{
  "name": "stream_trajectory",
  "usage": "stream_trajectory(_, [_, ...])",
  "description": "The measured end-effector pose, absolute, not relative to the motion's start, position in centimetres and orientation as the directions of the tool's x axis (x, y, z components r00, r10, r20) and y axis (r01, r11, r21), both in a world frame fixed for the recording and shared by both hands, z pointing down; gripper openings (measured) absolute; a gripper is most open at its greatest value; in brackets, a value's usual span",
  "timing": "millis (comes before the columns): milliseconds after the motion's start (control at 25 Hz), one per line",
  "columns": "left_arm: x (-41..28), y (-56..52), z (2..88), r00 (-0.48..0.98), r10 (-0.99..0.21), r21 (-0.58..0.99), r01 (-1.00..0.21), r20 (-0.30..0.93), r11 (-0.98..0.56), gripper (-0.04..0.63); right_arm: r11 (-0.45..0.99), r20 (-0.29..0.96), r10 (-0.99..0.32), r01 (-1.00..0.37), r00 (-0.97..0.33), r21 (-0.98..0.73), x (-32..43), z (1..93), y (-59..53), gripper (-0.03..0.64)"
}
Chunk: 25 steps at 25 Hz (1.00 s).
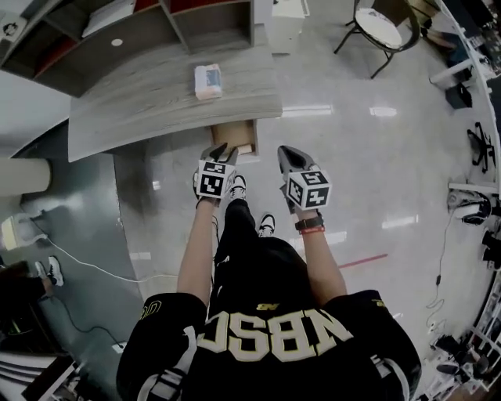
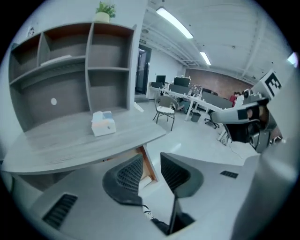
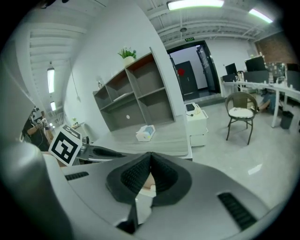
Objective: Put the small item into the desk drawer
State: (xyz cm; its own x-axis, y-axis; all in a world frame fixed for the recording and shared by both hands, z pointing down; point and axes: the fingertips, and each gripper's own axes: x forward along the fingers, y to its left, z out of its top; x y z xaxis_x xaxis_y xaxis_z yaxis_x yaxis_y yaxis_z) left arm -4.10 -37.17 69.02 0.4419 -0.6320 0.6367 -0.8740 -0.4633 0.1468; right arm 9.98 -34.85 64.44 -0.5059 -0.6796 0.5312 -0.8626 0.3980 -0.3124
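A small white and blue box lies flat on the grey wooden desk, also seen as the box and the box in the gripper views. Under the desk's front edge the wooden drawer stands pulled out. My left gripper hovers just in front of the drawer; the left gripper has a gap between its jaws with nothing in it. My right gripper hangs to the right of the drawer over the floor; the right gripper has its tips together and holds nothing.
A grey shelf unit stands at the desk's back. A white cabinet sits right of the desk and a chair stands beyond it. A white cable runs across the floor at the left. The person's shoes are below the grippers.
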Motion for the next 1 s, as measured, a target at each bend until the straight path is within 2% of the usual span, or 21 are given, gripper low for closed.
stream_trajectory(480, [-6.6,-34.2,54.4,0.366,-0.851,0.153,-0.931,0.377,-0.332,0.072,0.514,0.394,-0.737,-0.834,-0.549,-0.200,9.7,54.6,-34.9,0.017])
stream_trajectory(1000, [-7.7,-30.5,42.6,0.297,-0.951,0.113,-0.951,0.091,-0.286,0.017,0.559,0.212,-0.798,-0.824,-0.565,-0.092,8.4,45.9,-33.4,0.009])
